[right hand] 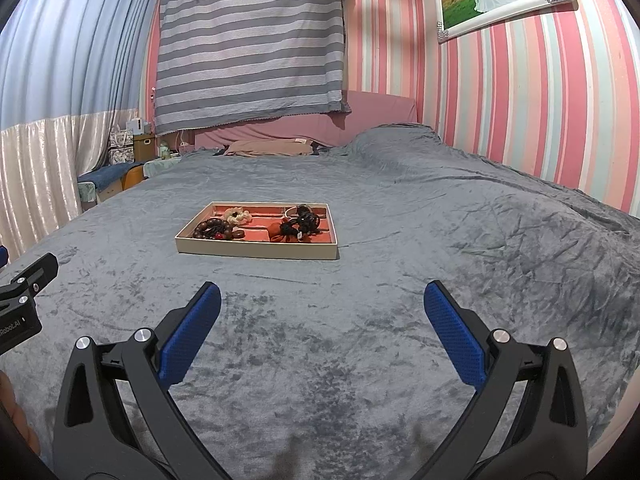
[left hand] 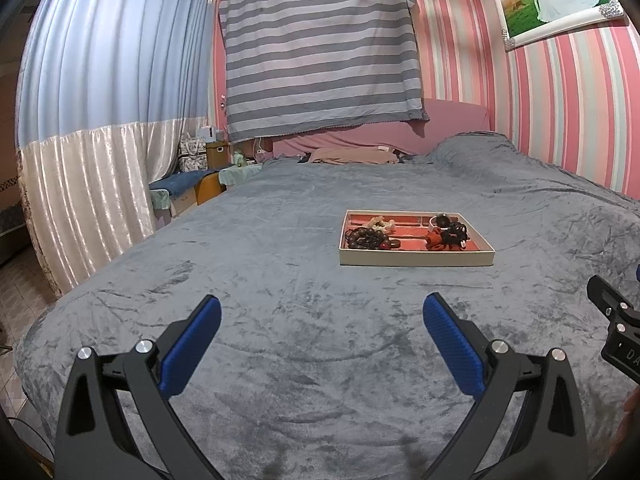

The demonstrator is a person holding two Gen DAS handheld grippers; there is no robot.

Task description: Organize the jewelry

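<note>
A shallow cream tray (left hand: 416, 258) with a red lining lies on the grey bed, ahead and to the right in the left wrist view and ahead and left in the right wrist view (right hand: 256, 251). It holds a dark wooden bead bracelet (left hand: 366, 238) (right hand: 214, 229), a pale bead bracelet (left hand: 380, 222) (right hand: 237, 215) and a tangle of black and red pieces (left hand: 450, 234) (right hand: 298, 224). My left gripper (left hand: 322, 308) is open and empty, well short of the tray. My right gripper (right hand: 322, 295) is open and empty, also short of it.
The grey velvet bedspread (left hand: 280, 280) covers the whole bed. A pillow (left hand: 352, 156) lies at the head, under a hanging striped cloth (left hand: 320, 52). Curtains (left hand: 100, 140) and low boxes stand past the bed's left edge. A striped wall (right hand: 540, 120) is at the right.
</note>
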